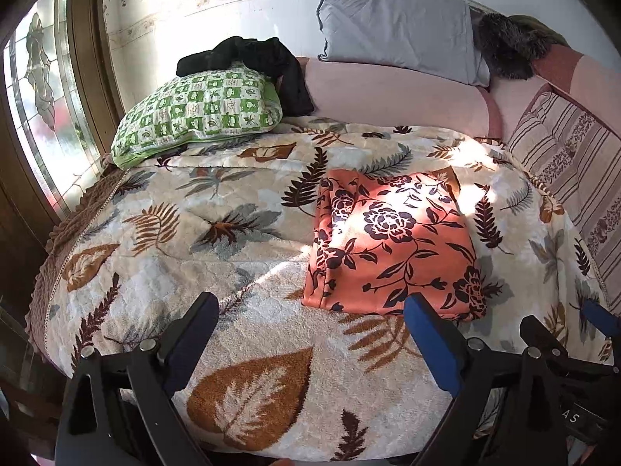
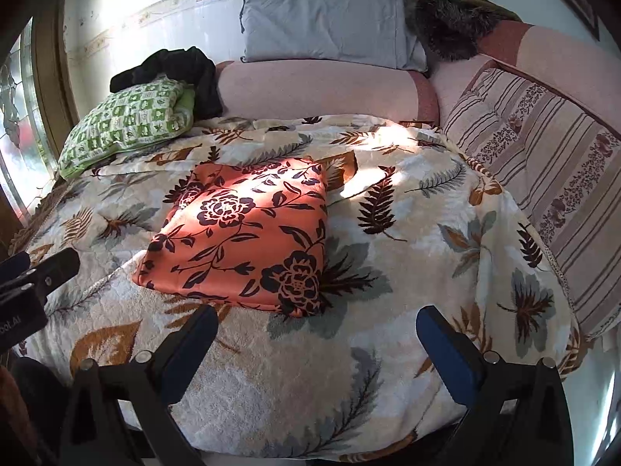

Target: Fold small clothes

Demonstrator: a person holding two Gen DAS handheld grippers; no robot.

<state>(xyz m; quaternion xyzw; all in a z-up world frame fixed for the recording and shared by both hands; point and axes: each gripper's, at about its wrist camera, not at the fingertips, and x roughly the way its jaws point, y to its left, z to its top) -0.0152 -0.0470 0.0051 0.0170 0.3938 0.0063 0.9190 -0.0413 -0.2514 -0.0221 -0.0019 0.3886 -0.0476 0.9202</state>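
Observation:
An orange cloth with a dark flower print (image 1: 392,240) lies folded into a flat square on the leaf-patterned blanket (image 1: 194,233). It also shows in the right wrist view (image 2: 248,233). My left gripper (image 1: 310,310) is open and empty, held above the blanket just short of the cloth's near edge. My right gripper (image 2: 316,322) is open and empty, just in front of the cloth's near right corner. The right gripper's tip shows at the right edge of the left wrist view (image 1: 597,318). The left gripper shows at the left edge of the right wrist view (image 2: 35,275).
A green checked pillow (image 1: 198,112) with a black garment (image 1: 252,58) on it lies at the back left. A pink bolster (image 1: 396,97) and grey pillow (image 1: 396,27) line the wall. A striped cushion (image 2: 543,171) runs along the right. A window (image 1: 35,89) is at left.

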